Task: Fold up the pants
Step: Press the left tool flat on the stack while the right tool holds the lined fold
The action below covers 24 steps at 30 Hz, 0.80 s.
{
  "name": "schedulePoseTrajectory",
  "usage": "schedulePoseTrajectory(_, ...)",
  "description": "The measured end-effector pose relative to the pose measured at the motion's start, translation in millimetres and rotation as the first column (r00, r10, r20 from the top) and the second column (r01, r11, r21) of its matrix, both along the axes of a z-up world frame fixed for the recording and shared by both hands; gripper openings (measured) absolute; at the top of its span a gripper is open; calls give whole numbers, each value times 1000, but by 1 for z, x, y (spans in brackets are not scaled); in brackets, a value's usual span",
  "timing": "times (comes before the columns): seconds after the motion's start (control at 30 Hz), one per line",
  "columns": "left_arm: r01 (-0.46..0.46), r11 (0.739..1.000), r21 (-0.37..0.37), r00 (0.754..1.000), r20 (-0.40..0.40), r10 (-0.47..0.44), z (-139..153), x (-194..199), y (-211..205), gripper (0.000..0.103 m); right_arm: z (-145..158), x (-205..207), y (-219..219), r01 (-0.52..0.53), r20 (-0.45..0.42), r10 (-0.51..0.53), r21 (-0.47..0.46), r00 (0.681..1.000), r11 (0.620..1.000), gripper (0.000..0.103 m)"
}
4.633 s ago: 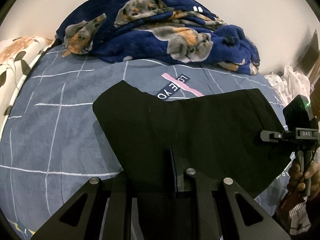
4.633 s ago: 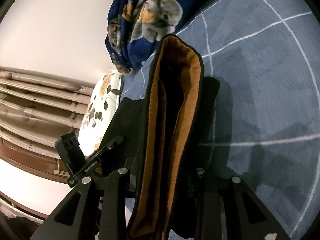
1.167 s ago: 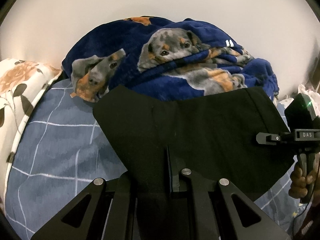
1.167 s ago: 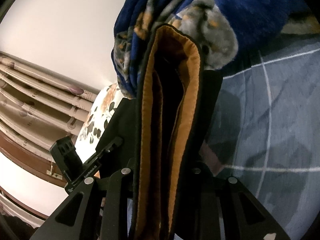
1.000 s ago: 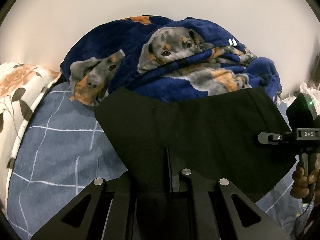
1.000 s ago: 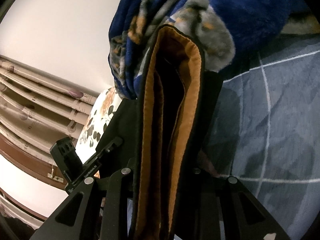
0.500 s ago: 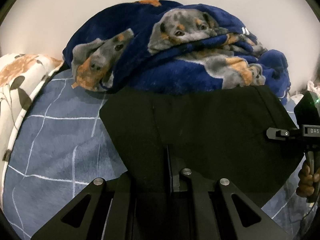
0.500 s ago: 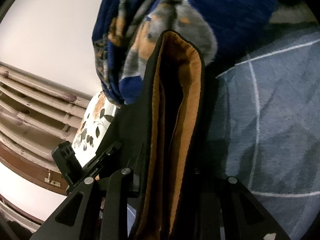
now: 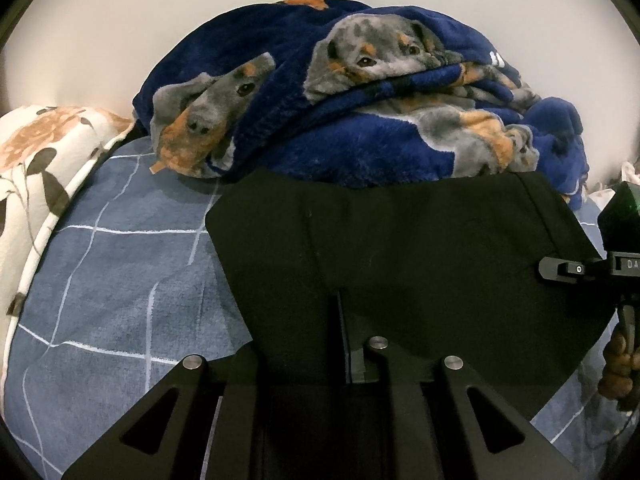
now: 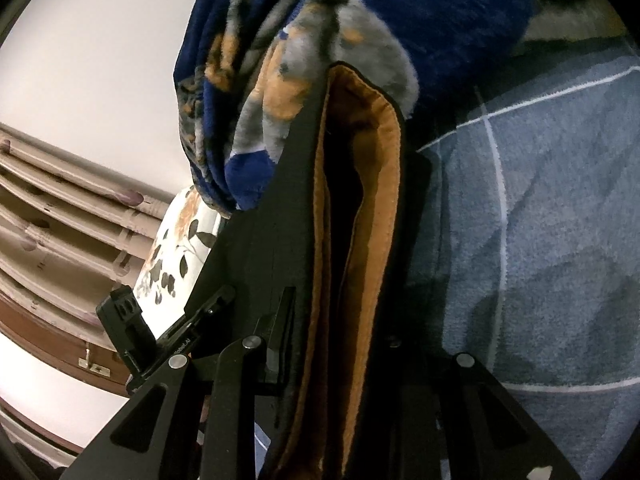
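- Right behind the black pants [image 9: 400,248]: a big blue dog blanket [image 9: 360,100], bunched up on the blue checked bed cover [image 9: 120,272].
- Off to one side: a flowery pillow [image 9: 36,160].
- Left gripper [image 9: 340,344]: nearly closed, pinching the pants' near edge.
- Right gripper [image 10: 340,360]: narrow, clamped on a thick fold with orange lining, held up above the bed.
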<state>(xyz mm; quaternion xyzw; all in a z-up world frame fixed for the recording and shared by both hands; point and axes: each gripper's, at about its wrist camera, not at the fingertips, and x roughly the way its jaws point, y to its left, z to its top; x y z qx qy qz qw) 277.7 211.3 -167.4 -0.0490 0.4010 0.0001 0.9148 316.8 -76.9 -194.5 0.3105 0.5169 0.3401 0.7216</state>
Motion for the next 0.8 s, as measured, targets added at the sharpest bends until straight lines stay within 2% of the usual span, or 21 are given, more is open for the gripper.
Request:
schedulePoseTrajectory(0.6, -10, 1000, 11, 999, 36, 10, -8, -2, 0, 14, 3, -6, 14, 23, 85, -11, -138, 996, 990, 24)
schedulePoseTrajectory(0.8, -16, 1000, 8, 999, 33, 15, -10, -2, 2, 14, 9, -10, 26, 34, 154, 2, -231, 988, 972, 27)
